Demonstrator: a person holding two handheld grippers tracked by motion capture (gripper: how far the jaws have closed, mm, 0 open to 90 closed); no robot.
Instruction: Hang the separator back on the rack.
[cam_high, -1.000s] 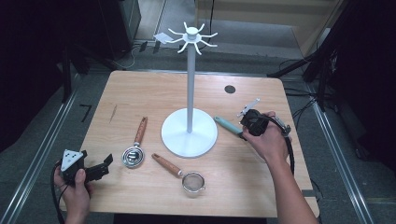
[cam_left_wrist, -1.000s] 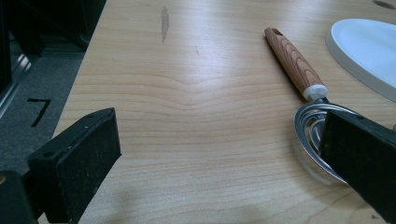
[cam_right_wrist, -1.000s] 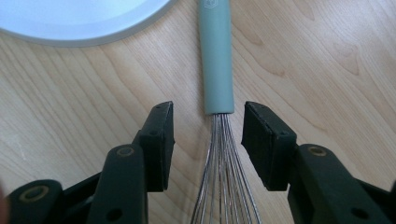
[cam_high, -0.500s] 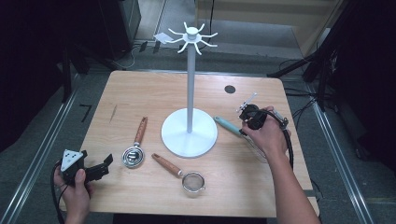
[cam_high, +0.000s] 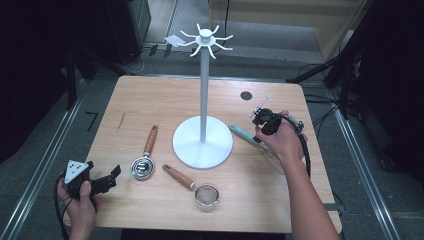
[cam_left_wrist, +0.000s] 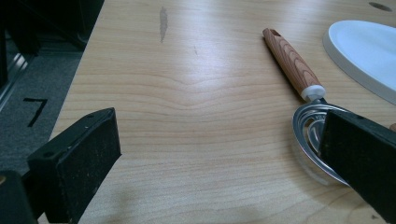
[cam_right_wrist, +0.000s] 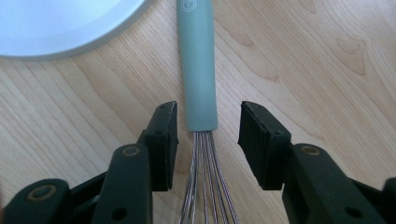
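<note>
A whisk with a teal handle (cam_right_wrist: 201, 70) lies on the table right of the stand, its handle (cam_high: 243, 134) pointing at the base. My right gripper (cam_right_wrist: 208, 123) points down over it and straddles the spot where the wires (cam_right_wrist: 203, 186) meet the handle. Its jaws have just been closing, with the whisk between them and a gap on each side of the pads. From above, the hand covers the right gripper (cam_high: 261, 127). My left gripper (cam_high: 111, 180) rests open at the front left corner, and the table shows between its jaws (cam_left_wrist: 219, 140).
A white hook stand (cam_high: 202, 142) rises mid-table, its base (cam_right_wrist: 60, 23) just beyond the whisk handle. A wooden-handled scoop (cam_high: 145, 160) (cam_left_wrist: 299, 70) lies left of the base. A small wooden-handled strainer (cam_high: 195, 185) lies in front. A dark hole (cam_high: 245, 95) marks the far right.
My right hand and its gripper have edged a little toward the far side over the whisk. The left hand has stayed still.
</note>
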